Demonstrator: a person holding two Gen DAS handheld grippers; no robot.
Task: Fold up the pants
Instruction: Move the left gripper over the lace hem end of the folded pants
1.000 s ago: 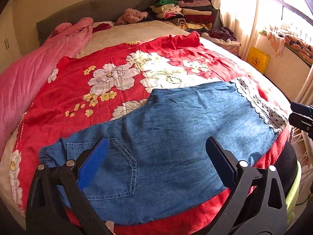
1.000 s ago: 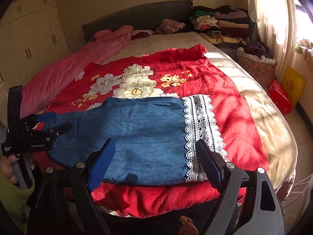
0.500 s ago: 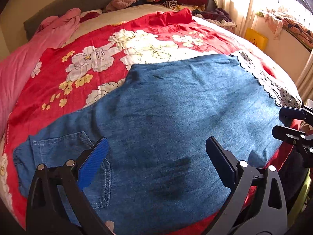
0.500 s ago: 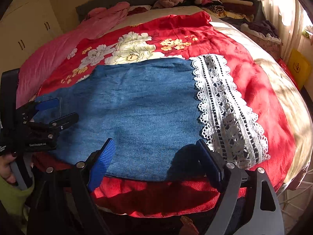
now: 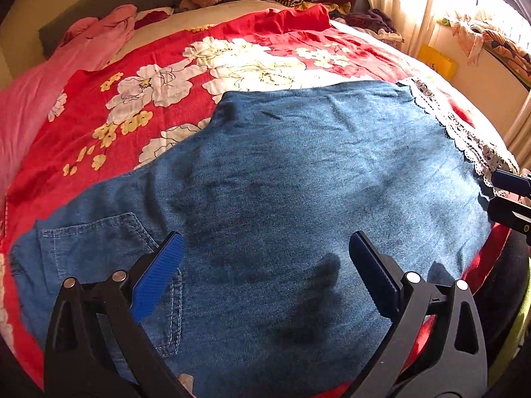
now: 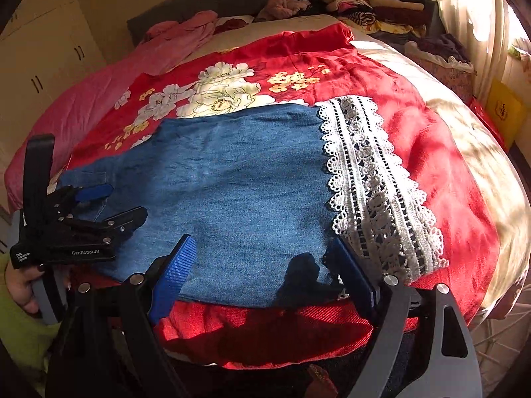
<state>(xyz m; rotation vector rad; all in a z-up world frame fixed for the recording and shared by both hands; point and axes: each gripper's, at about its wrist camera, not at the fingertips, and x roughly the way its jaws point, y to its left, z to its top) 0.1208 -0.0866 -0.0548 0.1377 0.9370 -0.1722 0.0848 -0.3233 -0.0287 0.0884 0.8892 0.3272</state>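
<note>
Blue denim pants point(image 5: 282, 179) with a white lace hem point(image 6: 375, 182) lie flat on a red floral bedspread point(image 5: 149, 99), folded lengthwise with a back pocket point(image 5: 99, 248) at the waist end. My left gripper point(image 5: 265, 265) is open, hovering low over the waist part near the pocket. My right gripper point(image 6: 262, 268) is open at the near edge of the pants point(image 6: 232, 179), its right finger beside the lace hem. Each gripper shows in the other's view: the left gripper at the left of the right wrist view point(image 6: 109, 205), the right gripper at the right edge of the left wrist view point(image 5: 511, 195).
A pink blanket point(image 5: 49, 73) lies along the bed's left side. Stacked folded clothes point(image 6: 371, 3) sit at the headboard. A laundry basket point(image 6: 444, 63) and yellow box point(image 6: 504, 109) stand right of the bed. Cupboards point(image 6: 43, 59) line the left wall.
Both grippers have moved forward and down toward the pants, which now fill more of each view. Both stay open.
</note>
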